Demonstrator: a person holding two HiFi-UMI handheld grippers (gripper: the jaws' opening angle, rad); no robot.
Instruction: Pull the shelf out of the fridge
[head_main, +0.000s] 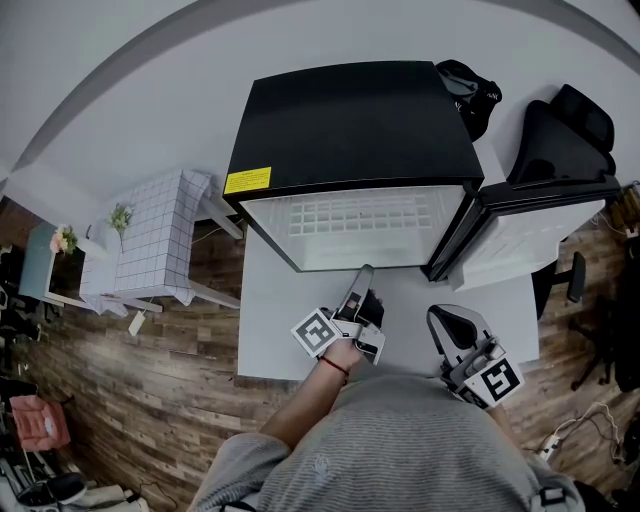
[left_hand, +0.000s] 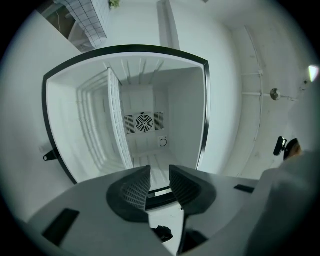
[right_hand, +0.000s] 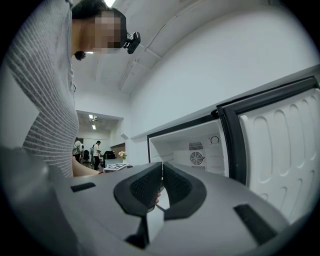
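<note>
Shelf (left_hand: 115, 120) sits in the fridge (head_main: 350, 120); left claw (left_hand: 159, 171) partly open, empty (right claw (right_hand: 162, 168) closed, empty).

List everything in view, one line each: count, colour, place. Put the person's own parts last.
fridge: one, black outside, white inside, standing open on the white platform
door: one, black edge, white lining, swung open at the fridge's right
shelf: one, white grid, inside the fridge
fan: one, white grille, fridge's back wall
label: one, yellow, fridge top, front left corner
side table: one, white checked cloth, left of the platform
chair: one, black, behind the door
left gripper: one, grey, jaws apart and empty, facing the fridge opening
right gripper: one, grey, jaws together, near the platform's front right
</note>
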